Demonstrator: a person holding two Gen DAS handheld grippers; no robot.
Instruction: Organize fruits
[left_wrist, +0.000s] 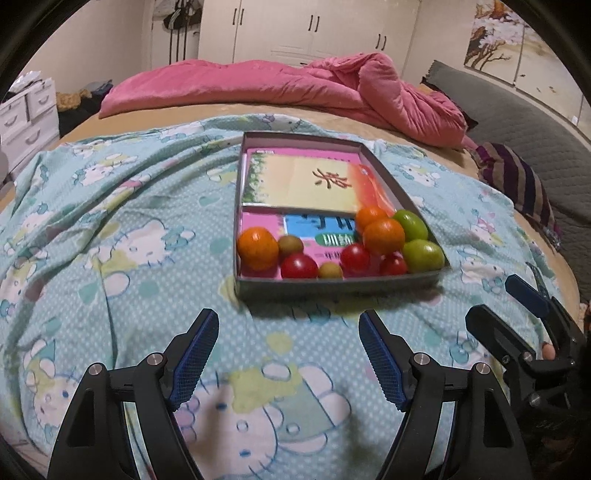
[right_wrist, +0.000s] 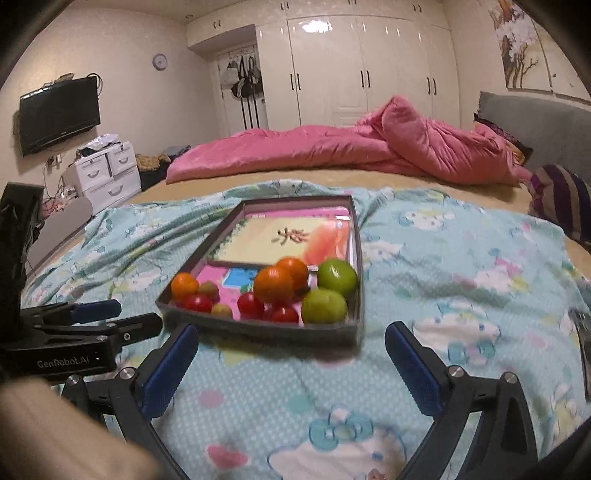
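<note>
A shallow grey box (left_wrist: 332, 286) (right_wrist: 258, 326) lies on the bed, lined with colourful booklets. Along its near end sit fruits: three oranges, one at the left (left_wrist: 257, 248) (right_wrist: 184, 285) and two stacked right of centre (left_wrist: 383, 236) (right_wrist: 274, 283), two green fruits at the right (left_wrist: 423, 254) (right_wrist: 324, 305), red tomatoes (left_wrist: 299, 266) (right_wrist: 250, 304) and small brownish fruits (left_wrist: 330, 270). My left gripper (left_wrist: 288, 325) is open and empty, just short of the box. My right gripper (right_wrist: 291, 339) is open and empty, close to the box's near wall; it also shows in the left wrist view (left_wrist: 517, 295).
The box rests on a light-blue cartoon-print blanket (left_wrist: 129, 240) (right_wrist: 461, 258). A pink duvet (left_wrist: 295, 85) (right_wrist: 351, 151) lies bunched at the far side, a striped cushion (left_wrist: 517, 177) at the right. White drawers (right_wrist: 103, 173) and wardrobes stand beyond the bed.
</note>
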